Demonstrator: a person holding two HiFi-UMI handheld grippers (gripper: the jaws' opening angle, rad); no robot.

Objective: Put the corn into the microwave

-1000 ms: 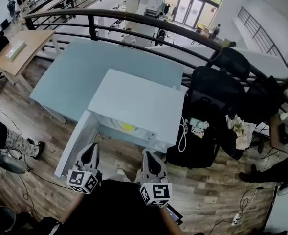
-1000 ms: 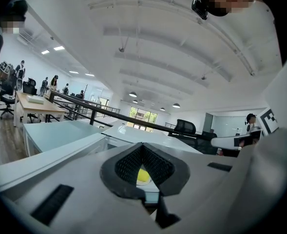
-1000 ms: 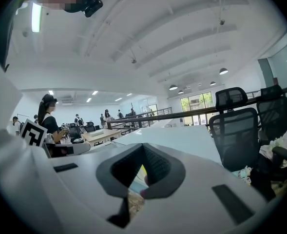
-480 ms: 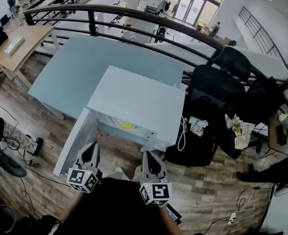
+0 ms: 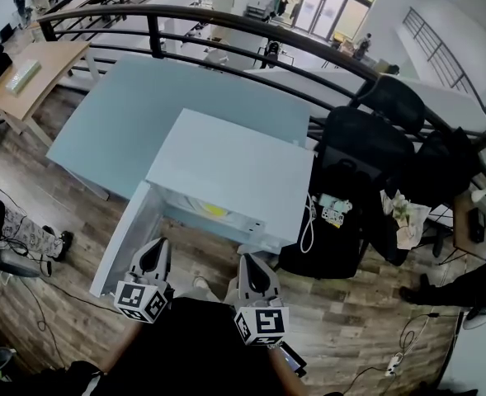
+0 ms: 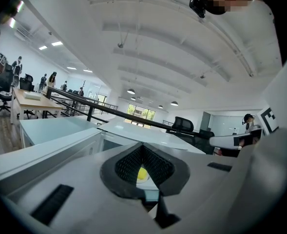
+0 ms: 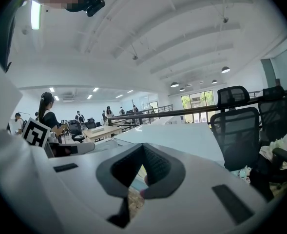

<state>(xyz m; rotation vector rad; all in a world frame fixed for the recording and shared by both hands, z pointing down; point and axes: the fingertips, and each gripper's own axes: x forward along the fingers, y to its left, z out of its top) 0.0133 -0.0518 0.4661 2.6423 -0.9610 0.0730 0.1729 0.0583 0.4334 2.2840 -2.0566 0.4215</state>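
A pale blue table (image 5: 119, 118) stands against a dark curved railing (image 5: 226, 25). To its right crowd black chairs (image 5: 366, 151), with crumpled paper (image 5: 403, 221) just beside them, and a white cable (image 5: 309, 225) loops down near them. A wooden desk (image 5: 40, 77) sits off to the left. The plank floor (image 5: 350, 320) carries trailing wires and a power strip (image 5: 401, 368). Glass doors (image 5: 317, 15) glow beyond the railing.

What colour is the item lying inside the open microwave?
Yellow; the corn shows best in the head view.
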